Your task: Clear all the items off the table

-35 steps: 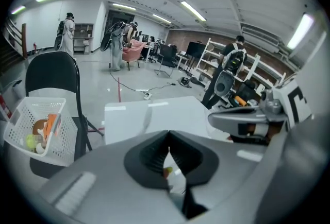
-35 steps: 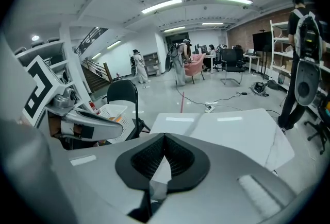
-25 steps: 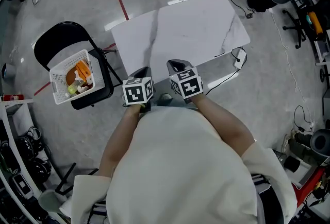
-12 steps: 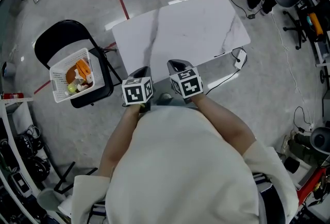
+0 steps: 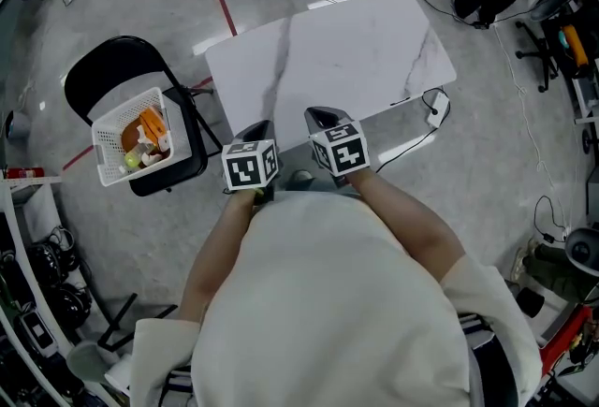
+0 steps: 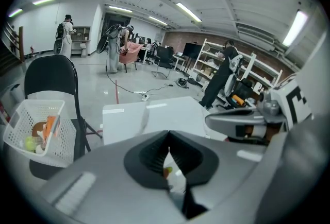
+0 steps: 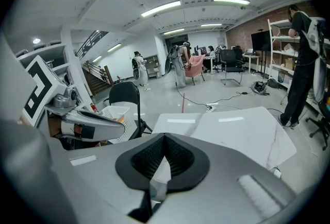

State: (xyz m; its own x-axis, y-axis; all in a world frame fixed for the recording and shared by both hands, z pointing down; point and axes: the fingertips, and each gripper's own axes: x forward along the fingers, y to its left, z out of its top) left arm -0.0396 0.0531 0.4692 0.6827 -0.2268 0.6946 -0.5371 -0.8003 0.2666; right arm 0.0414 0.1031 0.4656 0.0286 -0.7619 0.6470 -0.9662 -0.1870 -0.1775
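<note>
Table: the white table (image 5: 346,50) is lying bare ahead of both grippers, offering open passage across its top.
Near edge: the left gripper (image 5: 255,131) and the right gripper (image 5: 317,117), jaws together, are hovering side by side with a narrow gap between them.
Left: a black chair (image 5: 98,73) is standing just beside the table's corner, bearing a basket (image 5: 110,152) on its seat and blocking that side.
Right: a cable (image 5: 431,108) is hanging off the table's corner.
</note>
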